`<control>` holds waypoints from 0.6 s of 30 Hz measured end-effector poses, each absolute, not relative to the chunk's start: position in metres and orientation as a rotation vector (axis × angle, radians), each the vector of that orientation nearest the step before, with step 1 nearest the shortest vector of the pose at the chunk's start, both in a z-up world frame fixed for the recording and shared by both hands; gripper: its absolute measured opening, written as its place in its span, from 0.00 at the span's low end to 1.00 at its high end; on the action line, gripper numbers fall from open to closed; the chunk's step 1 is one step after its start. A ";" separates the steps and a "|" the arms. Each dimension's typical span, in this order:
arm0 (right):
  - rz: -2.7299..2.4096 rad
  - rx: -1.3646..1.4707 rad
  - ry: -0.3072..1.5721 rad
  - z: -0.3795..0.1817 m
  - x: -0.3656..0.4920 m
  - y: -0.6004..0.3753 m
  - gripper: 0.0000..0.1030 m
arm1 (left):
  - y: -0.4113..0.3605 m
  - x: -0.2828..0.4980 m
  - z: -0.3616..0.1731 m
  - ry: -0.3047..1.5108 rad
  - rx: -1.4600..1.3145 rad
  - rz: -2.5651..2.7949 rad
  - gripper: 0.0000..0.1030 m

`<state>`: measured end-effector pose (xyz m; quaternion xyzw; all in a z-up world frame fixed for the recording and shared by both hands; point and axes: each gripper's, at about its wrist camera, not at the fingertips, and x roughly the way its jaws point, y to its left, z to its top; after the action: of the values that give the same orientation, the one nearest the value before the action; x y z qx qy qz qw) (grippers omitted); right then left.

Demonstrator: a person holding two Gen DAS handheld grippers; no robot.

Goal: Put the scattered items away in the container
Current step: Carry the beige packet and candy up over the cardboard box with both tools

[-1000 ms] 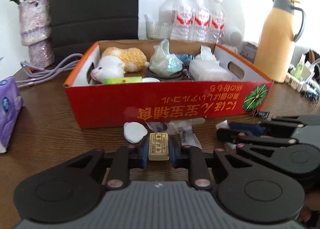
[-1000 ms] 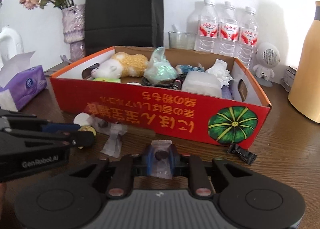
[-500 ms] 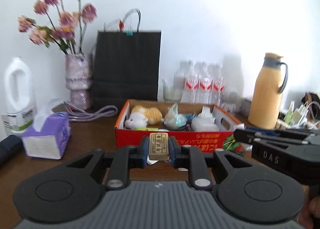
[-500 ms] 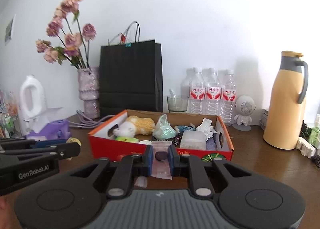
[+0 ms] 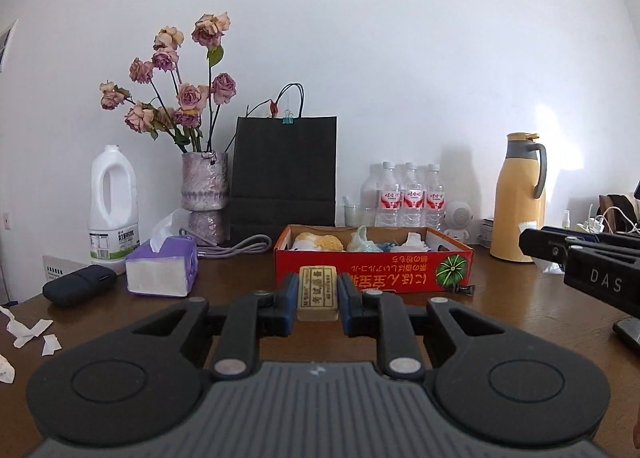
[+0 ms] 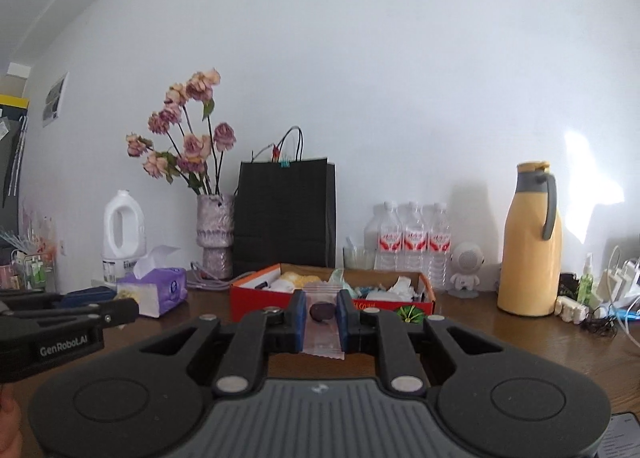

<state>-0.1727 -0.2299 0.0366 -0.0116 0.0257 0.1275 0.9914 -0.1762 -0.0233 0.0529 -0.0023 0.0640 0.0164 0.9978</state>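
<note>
**Both grippers pull back from the box with their pickups in hand**

A second ago both grippers were down low at the front of the red cardboard box point(image 5: 374, 277); now they have lifted and drawn well back, so the whole table and back wall show. Each came away loaded. The left gripper point(image 5: 318, 294) is clamped on a small tan eraser point(image 5: 318, 292), a blunt rectangular block with printed characters on its top face. The right gripper point(image 6: 319, 318) pinches a clear plastic sachet point(image 6: 322, 332) with a dark rounded lump sealed inside, probably a wrapped sweet; the film is thin and crinkled and hangs below the jaws.

So two scattered bits are off the table, but neither is over the box yet. By my reckoning the carry forward and the drop still lie ahead.

The box is shallow, open-topped, glossy red outside and plain brown inside. It already holds a fluffy plush toy point(image 5: 320, 242), a knotted bag and crumpled tissue. A small black clip point(image 5: 464, 290) lies on the wooden table point(image 5: 500, 318) at the box's front corner.
</note>
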 end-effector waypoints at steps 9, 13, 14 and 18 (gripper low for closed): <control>0.241 -0.010 0.091 0.054 -0.117 -0.227 0.14 | -0.022 -0.119 0.079 0.102 -0.023 -0.002 0.21; 0.236 -0.024 0.071 0.075 -0.055 -0.221 0.15 | -0.021 -0.056 0.105 0.026 0.003 0.002 0.21; 0.235 -0.020 0.063 0.082 -0.038 -0.220 0.15 | -0.021 -0.037 0.111 0.021 0.005 -0.005 0.21; 0.228 -0.004 0.055 0.105 0.036 -0.216 0.15 | -0.018 0.040 0.126 0.044 -0.009 -0.023 0.21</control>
<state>0.0365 -0.2161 0.1049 -0.0018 0.0275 0.1139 0.9931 0.0399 -0.0184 0.1264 -0.0046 0.0219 -0.0113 0.9997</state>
